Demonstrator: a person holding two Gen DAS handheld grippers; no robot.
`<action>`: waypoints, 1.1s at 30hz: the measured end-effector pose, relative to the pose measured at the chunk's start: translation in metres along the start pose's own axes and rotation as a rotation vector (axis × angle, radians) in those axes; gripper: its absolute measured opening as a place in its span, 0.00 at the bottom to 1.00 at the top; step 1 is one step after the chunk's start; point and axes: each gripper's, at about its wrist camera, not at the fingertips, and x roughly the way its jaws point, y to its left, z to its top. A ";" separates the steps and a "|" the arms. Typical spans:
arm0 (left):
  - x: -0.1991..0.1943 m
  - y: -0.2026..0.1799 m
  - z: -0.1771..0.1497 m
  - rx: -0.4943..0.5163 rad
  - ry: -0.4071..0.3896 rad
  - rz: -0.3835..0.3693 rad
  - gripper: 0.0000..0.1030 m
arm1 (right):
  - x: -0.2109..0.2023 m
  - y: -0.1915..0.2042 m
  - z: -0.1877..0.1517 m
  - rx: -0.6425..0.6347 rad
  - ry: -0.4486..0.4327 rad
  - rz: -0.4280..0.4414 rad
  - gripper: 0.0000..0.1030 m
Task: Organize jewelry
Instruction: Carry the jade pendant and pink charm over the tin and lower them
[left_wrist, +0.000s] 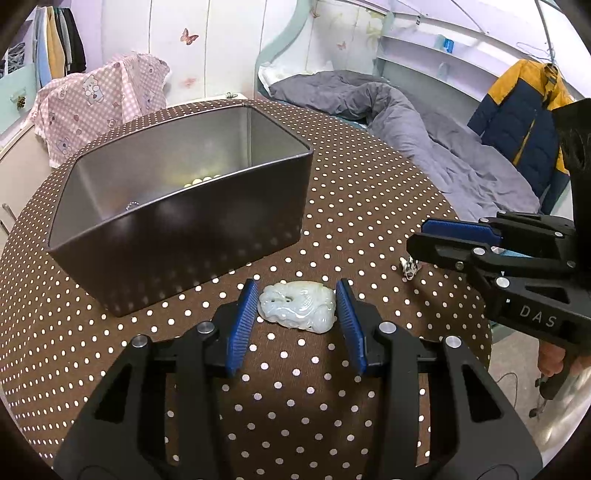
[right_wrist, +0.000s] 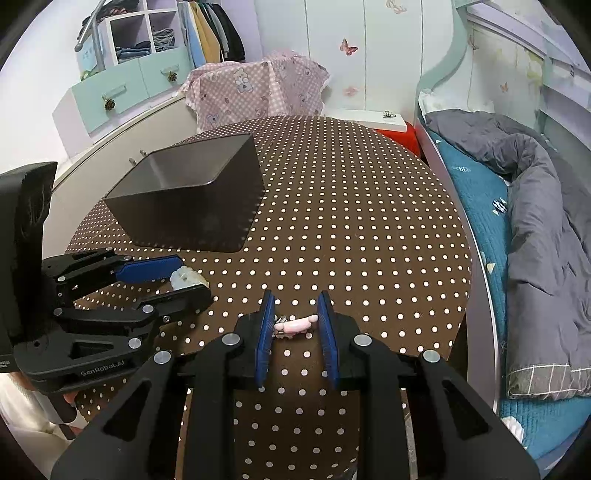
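A pale carved jade pendant lies on the brown dotted tablecloth. My left gripper has its blue pads against both sides of the pendant. From the right wrist view, the pendant sits between the left gripper's fingers. My right gripper is shut on a small pink and silver piece, also seen as a small silvery piece under the right gripper. A dark open metal box stands behind the pendant, with pale beads inside.
The round table's right edge borders a bed with a grey duvet. A pink patterned cloth hangs behind the table. A white flat box lies at the far edge. A yellow and navy jacket hangs at the right.
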 end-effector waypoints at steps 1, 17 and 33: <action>-0.002 0.000 -0.001 0.001 -0.006 0.002 0.42 | -0.001 0.001 0.001 -0.001 -0.003 -0.001 0.21; -0.041 0.021 0.014 -0.065 -0.125 0.057 0.42 | -0.006 0.032 0.035 -0.095 -0.070 0.021 0.21; -0.065 0.048 0.037 -0.119 -0.231 0.092 0.42 | -0.005 0.078 0.082 -0.246 -0.163 0.092 0.21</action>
